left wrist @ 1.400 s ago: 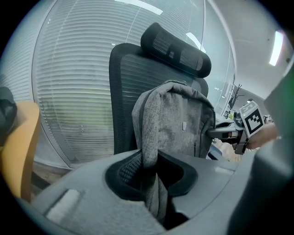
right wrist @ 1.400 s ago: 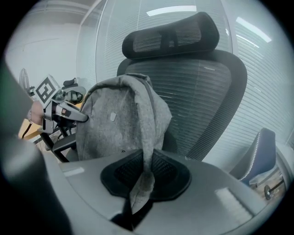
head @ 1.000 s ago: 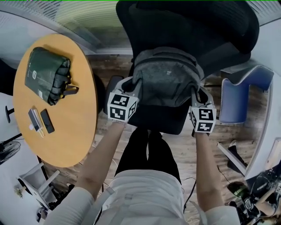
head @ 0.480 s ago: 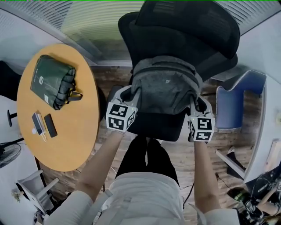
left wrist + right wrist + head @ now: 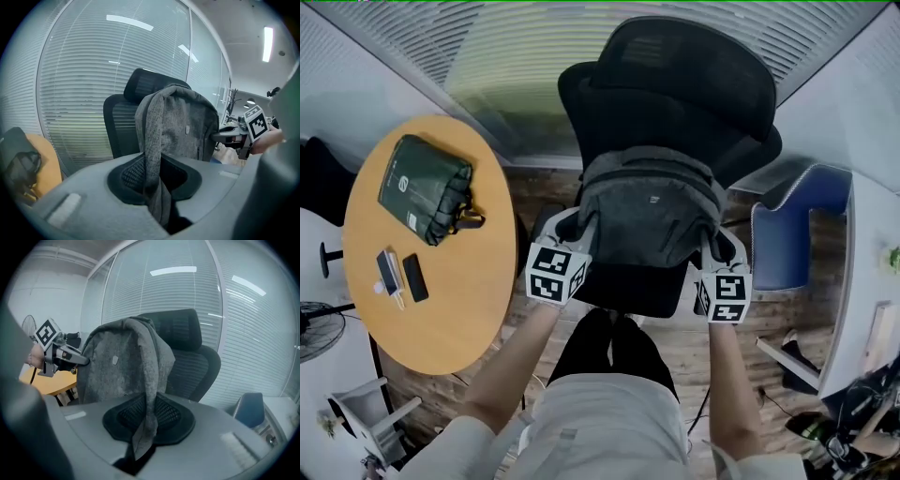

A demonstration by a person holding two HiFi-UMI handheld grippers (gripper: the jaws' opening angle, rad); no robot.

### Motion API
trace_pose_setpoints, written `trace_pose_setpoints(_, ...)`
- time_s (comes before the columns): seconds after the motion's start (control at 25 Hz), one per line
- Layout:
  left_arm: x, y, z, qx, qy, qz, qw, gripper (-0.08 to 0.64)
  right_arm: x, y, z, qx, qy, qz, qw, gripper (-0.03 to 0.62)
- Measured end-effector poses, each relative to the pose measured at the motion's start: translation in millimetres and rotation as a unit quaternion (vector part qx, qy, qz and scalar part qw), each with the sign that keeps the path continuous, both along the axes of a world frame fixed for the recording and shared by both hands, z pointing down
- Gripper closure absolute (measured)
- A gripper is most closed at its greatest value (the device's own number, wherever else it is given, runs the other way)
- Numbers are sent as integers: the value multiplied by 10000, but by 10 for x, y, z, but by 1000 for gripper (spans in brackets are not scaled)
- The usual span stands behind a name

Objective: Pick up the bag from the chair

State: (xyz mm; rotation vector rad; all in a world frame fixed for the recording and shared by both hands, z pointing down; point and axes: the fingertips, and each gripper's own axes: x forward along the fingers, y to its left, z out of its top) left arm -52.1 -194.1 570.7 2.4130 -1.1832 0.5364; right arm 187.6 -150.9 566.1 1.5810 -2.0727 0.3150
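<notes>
A grey fabric backpack (image 5: 647, 211) hangs in front of the black office chair (image 5: 675, 94), above its seat (image 5: 633, 286). My left gripper (image 5: 578, 223) is shut on the bag's left strap (image 5: 152, 187), which runs down between its jaws. On the other side, my right gripper (image 5: 717, 239) is shut on the right strap (image 5: 147, 423). In the left gripper view the backpack (image 5: 180, 124) fills the middle, with the chair back (image 5: 122, 122) behind it. The right gripper view shows the bag (image 5: 122, 362) before the chair (image 5: 187, 362).
A round wooden table (image 5: 441, 309) stands at the left with a dark green bag (image 5: 427, 187) and two small devices (image 5: 403, 277) on it. A blue chair (image 5: 792, 234) is at the right. Glass walls with blinds (image 5: 516, 56) lie behind the chair. The person's legs are below the seat.
Both grippers have risen with the backpack held between them, so the bag has come up off the seat. The view has tilted up, showing more of the chair back.
</notes>
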Motion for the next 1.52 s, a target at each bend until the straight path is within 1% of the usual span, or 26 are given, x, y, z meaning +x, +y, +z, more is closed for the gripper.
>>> trace_pose_setpoints(0.32, -24, 169, -381, 197, 43, -15, 9998, 495, -24, 191, -364, 158, -38, 28, 9999, 543)
trace_pose_setpoints(0.56, -63, 279, -590, 206, 72, -53, 9997, 495, -66, 305, -593, 201, -28, -23, 9998, 543)
trace_pose_setpoints(0.76, -67, 320, -746, 255, 85, -33, 9996, 495, -68, 329, -743, 191, -111, -4, 9998, 543)
trace_pose_setpoints(1.08, -73, 386, -1097, 408, 146, -28, 9991, 495, -76, 370, -1101, 399, -56, -44, 9992, 543)
trace_pose_setpoints(1.28, -61, 436, -1312, 512, 161, -22, 9986, 495, -69, 429, -1303, 430, -75, -28, 9990, 543)
trace_pose_setpoints(1.52, -100, 531, -1566, 654, 187, -75, 9977, 495, -108, 523, -1562, 569, -102, -66, 9983, 543)
